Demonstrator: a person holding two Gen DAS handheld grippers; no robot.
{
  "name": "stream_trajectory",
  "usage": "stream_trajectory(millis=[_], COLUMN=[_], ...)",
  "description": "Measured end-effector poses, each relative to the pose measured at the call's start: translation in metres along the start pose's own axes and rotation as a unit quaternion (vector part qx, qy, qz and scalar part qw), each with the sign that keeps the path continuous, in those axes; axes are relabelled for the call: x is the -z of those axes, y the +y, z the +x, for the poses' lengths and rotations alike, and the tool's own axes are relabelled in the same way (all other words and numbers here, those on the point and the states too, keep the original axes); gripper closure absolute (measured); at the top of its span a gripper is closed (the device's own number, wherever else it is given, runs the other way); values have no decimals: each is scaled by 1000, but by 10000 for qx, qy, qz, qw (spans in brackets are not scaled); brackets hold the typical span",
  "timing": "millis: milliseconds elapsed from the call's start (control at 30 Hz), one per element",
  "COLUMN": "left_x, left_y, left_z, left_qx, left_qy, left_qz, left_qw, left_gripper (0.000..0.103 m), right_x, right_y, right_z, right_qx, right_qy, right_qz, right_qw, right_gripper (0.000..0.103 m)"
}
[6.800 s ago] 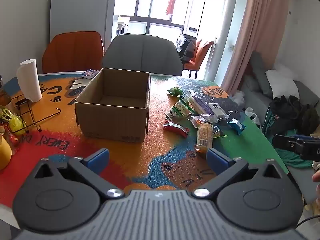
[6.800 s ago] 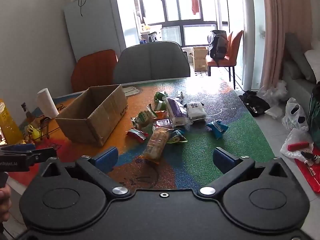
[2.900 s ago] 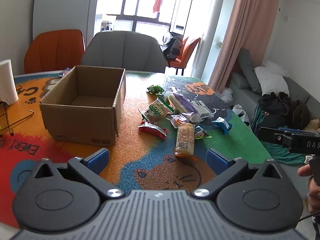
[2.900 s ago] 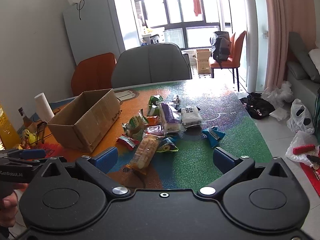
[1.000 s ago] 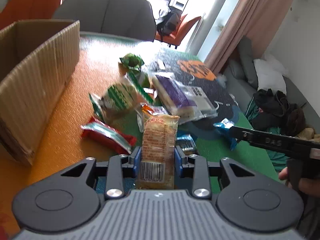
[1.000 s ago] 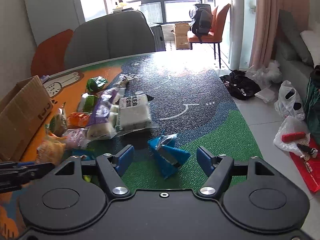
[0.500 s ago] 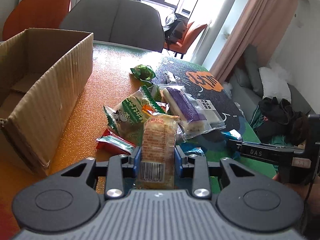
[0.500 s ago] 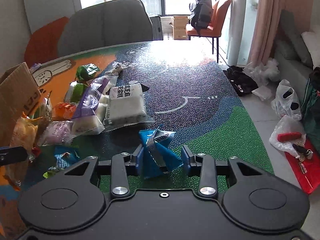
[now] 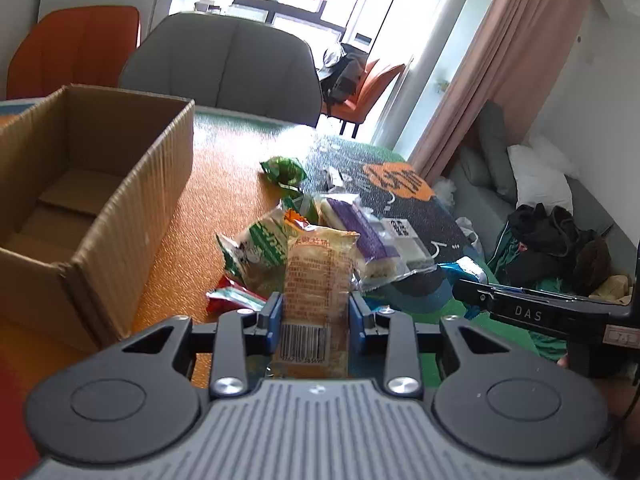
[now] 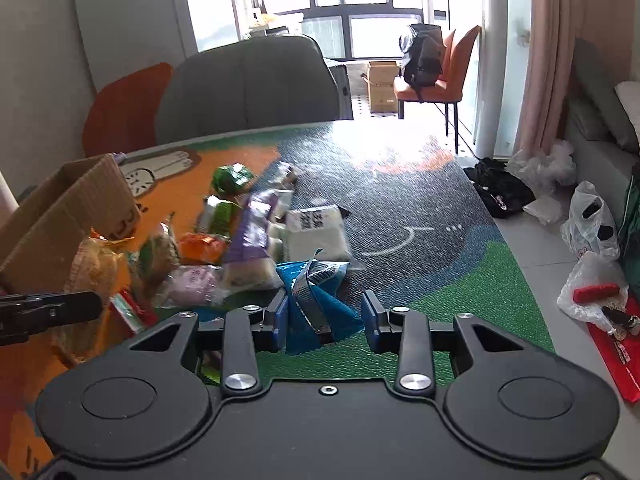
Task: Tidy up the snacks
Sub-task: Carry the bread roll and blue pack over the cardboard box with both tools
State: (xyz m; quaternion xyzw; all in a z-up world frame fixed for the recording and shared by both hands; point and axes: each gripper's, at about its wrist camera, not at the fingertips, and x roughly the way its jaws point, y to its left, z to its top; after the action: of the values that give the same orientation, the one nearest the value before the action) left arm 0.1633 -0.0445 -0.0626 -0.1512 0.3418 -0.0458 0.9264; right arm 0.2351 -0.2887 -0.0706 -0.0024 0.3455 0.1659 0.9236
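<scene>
The open cardboard box (image 9: 92,200), corrugated and empty, is the landmark: it lies up and to the left of both loads. The left tongs (image 9: 316,316), nearer the box, pinch a long crinkly yellow biscuit packet (image 9: 318,280), its long axis running away from them. Farther right of the box, the right tongs (image 10: 324,318) have just been closing on a crumpled blue foil packet (image 10: 316,300), above the pebbled surface (image 10: 420,220).

Left wrist: looks forward along own tongs (image 9: 316,316), tilted down, close over the bench (image 9: 224,184). Right wrist: same from the other side, over own tongs (image 10: 324,320). Shared: snack pile (image 10: 248,236), cardboard box (image 9: 92,184), grey chair (image 10: 248,88).
</scene>
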Motion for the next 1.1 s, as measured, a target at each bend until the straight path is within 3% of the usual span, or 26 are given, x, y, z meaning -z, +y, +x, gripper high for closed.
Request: stream_trajectory(millis=[633,1100], left_x=[-17,-27], left_y=[15,44], left_z=[-66,-107], left_qx=[-135,-407], left_qy=[-542,-756], left_qz=[68,21], left_qw=[9984,9963], left_gripper=[70,70], right_x=[-28,-47], right_y=[73,123], right_z=[-45,-54], right_qx=[-595,-961], right_qy=[-617,-843], right_qz=[-237,-434], right_qw=[9960,9908], right_gripper=[68,68])
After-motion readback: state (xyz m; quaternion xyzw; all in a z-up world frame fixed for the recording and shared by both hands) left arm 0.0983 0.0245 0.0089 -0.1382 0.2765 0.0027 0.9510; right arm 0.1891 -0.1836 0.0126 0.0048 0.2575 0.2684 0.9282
